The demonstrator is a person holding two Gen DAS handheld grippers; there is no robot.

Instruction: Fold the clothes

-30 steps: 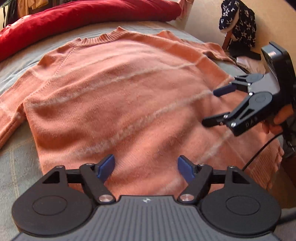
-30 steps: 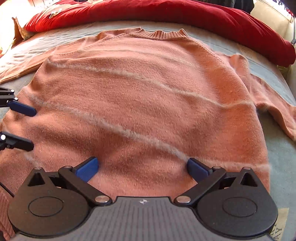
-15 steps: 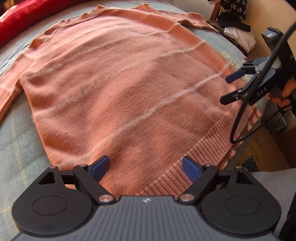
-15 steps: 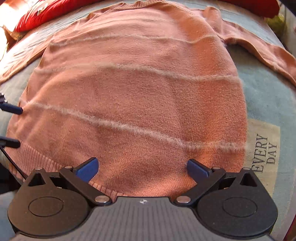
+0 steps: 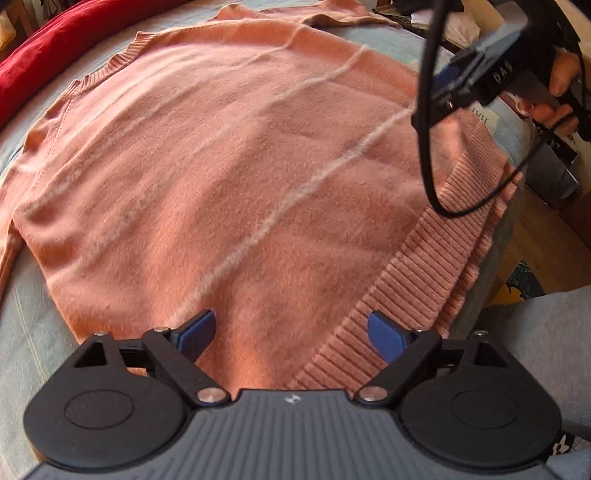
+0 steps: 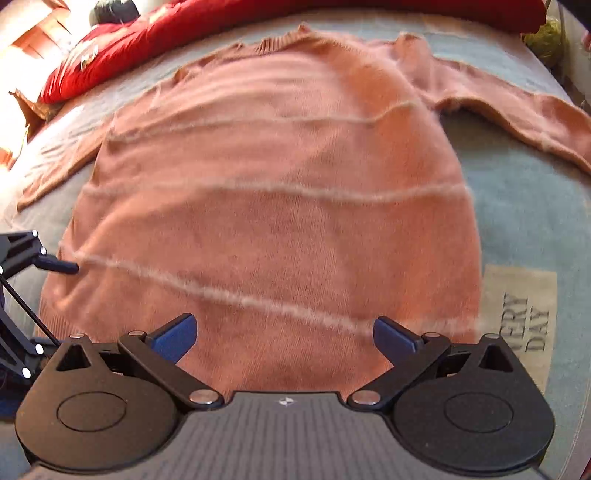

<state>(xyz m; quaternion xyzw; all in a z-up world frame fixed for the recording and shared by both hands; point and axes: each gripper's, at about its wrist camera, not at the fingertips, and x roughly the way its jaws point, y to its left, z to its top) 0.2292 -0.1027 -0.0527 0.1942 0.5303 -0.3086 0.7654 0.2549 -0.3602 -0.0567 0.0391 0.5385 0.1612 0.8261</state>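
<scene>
A salmon-pink knit sweater (image 5: pixel 229 177) with thin pale stripes lies flat, face up, on a light blue bed cover; it also shows in the right wrist view (image 6: pixel 280 206). Its ribbed hem (image 5: pixel 417 266) hangs at the bed's near edge. My left gripper (image 5: pixel 291 332) is open and empty, just above the hem's left part. My right gripper (image 6: pixel 284 332) is open and empty above the lower right of the sweater body. The right gripper also shows in the left wrist view (image 5: pixel 443 92), over the hem's right corner. The right sleeve (image 6: pixel 517 114) stretches out to the right.
A red duvet (image 6: pixel 221 22) lies along the far side of the bed. A printed label reading "EVERY DAY" (image 6: pixel 524 321) sits on the blue cover (image 6: pixel 528 206) right of the sweater. A black cable (image 5: pixel 428 155) hangs from the right gripper. The bed edge and floor (image 5: pixel 535 236) are at right.
Both grippers have drawn back toward the hem and the near bed edge, so more of the sweater and its ribbed hem shows. Both stay open and empty.
</scene>
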